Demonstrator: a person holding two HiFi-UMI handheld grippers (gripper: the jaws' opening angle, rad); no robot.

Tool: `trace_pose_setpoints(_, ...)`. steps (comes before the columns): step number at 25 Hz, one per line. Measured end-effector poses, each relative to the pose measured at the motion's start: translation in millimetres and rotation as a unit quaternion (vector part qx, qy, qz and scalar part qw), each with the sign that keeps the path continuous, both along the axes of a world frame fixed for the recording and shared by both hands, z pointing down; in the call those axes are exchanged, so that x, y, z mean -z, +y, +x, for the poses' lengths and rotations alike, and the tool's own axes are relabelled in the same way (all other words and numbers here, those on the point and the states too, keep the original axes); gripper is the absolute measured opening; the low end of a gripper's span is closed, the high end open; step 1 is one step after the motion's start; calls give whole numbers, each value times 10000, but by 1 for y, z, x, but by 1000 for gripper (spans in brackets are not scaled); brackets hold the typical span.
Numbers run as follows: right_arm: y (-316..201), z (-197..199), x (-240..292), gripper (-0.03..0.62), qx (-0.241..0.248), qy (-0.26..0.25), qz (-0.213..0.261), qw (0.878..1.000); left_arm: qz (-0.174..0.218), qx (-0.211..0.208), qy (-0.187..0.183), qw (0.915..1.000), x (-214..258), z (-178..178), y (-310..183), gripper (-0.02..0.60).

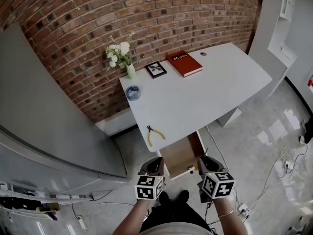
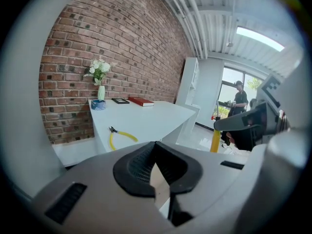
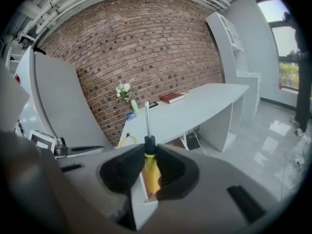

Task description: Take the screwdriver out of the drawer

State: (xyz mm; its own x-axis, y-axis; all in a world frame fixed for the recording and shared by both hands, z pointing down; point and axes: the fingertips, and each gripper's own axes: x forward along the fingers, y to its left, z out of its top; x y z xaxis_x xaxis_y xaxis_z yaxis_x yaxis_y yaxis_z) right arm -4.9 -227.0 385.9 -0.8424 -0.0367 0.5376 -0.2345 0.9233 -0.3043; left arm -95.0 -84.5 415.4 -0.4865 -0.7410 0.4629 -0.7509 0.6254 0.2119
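A screwdriver (image 3: 151,172) with a yellow handle, black collar and bare metal shaft is clamped in my right gripper (image 3: 148,153), its shaft sticking out past the jaws toward the desk. From the head view, the right gripper (image 1: 204,165) hovers just off the front right corner of the open wooden drawer (image 1: 177,156), and a bit of yellow handle (image 1: 190,168) shows there. My left gripper (image 1: 155,166) hangs at the drawer's front left corner. In the left gripper view its pads (image 2: 156,147) meet at the tip with nothing between them.
The white desk (image 1: 195,97) carries yellow-handled pliers (image 1: 154,135) near its front edge, a blue roll (image 1: 133,92), a vase of flowers (image 1: 122,55), a picture frame (image 1: 156,69) and a red book (image 1: 184,63). A grey panel (image 1: 44,116) stands left; cables (image 1: 283,165) lie on the floor at right.
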Motion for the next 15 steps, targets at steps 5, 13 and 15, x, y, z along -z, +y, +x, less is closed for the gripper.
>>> trace_pose_setpoints(5,-4,5,9,78,-107,-75,15,9999,54,13,-55,10000,8,-2,2,-6)
trace_pose_setpoints(13,-7,12,18,78,-145,-111,206,9996,72,-72,-109,9999,14,1,-2,-6)
trace_pose_setpoints(15,-9,13,20,78,-153,-103,221,9996,70,-105,-114,9999,15,2,-5,-6)
